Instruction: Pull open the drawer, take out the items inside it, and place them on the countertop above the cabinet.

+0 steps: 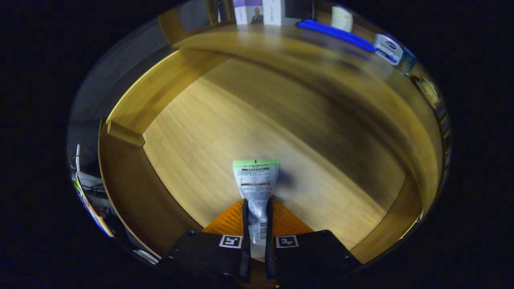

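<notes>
We have the tongs clamped on the tube, its long axis running straight ahead to 12 o'clock, over the open drawer. The counter lies beyond at 12, seemingly higher, though blur hampers judging.

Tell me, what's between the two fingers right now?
A tube, pinched by both fingers of the gripper above the open drawer's wooden floor, seen in the gripper view.

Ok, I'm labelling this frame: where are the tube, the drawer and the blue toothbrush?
tube [256, 182]: gripper view, printed body ahead of the fingers.
drawer [209, 132]: gripper view, bare wooden floor.
blue toothbrush [337, 33]: gripper view, handle middle, on the countertop.
</notes>
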`<state>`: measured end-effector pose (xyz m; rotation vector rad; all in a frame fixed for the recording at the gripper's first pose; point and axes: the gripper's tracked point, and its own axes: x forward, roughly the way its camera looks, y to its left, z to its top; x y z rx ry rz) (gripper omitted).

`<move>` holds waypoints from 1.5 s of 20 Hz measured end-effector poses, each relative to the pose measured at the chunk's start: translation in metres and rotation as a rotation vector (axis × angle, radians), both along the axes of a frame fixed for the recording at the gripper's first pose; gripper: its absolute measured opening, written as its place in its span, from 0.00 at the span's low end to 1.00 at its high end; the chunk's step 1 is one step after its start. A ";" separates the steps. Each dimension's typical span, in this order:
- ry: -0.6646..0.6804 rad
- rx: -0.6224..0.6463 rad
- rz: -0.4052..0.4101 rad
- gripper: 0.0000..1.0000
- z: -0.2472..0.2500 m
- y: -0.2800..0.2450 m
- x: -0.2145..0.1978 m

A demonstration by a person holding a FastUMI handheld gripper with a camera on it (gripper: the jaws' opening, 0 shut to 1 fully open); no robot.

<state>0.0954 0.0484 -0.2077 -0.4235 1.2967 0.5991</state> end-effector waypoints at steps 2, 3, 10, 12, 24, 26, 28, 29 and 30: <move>-0.018 0.012 -0.011 0.16 0.003 0.001 0.002; -0.032 0.018 -0.014 0.16 0.007 0.000 0.003; -0.117 0.183 -0.020 0.16 0.069 0.027 0.009; -0.148 0.223 -0.026 0.16 0.087 0.037 0.014; -0.276 0.376 -0.425 0.18 0.142 0.028 0.134; -0.262 0.409 -0.525 0.18 0.144 0.025 0.154; -0.262 0.431 -0.609 0.19 0.144 0.018 0.175; -0.254 0.431 -0.636 0.18 0.142 0.016 0.178; -0.242 0.441 -0.653 0.19 0.140 0.016 0.181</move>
